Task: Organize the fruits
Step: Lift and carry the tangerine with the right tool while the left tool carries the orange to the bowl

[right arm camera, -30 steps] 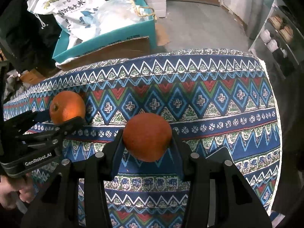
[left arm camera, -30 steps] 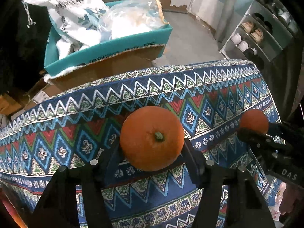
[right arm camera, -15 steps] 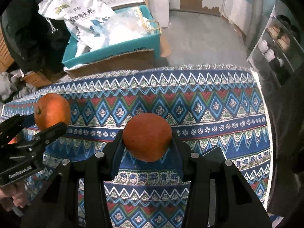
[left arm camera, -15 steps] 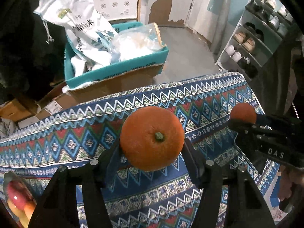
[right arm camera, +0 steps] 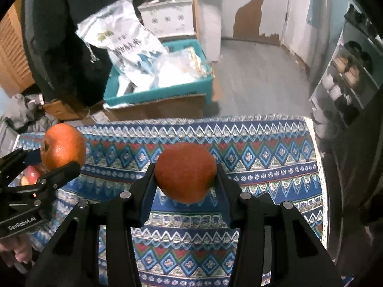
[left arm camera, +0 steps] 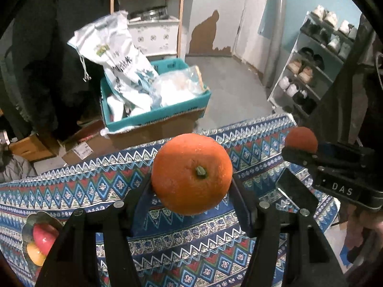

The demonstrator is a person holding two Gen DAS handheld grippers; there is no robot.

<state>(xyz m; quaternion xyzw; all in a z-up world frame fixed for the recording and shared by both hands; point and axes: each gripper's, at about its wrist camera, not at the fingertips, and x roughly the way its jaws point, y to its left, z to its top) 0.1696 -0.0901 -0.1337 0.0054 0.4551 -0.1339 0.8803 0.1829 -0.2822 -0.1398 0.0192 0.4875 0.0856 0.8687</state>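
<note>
"DAS" in white letters on black body of right gripper (left arm camera: pixel 299 154), seen from left wrist view. "GenRobot.AI" in white on black body of left gripper (right arm camera: pixel 51 161), seen from right wrist view. Dark printed characters and green-yellow logo on white sack (left arm camera: pixel 115 55) in teal box; characters too blurred to read. Label on cardboard carton (left arm camera: pixel 82 149) illegible.

Two oranges (left arm camera: pixel 191 177) (left arm camera: pixel 301 139) (one per tool (left arm camera: pixel 191 191) (right arm camera: pixel 185 179)).

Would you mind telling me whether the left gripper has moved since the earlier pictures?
Yes. The left gripper, shut on its orange, has risen away from the patterned tablecloth; the teal crate now sits lower and smaller in its view.
</note>
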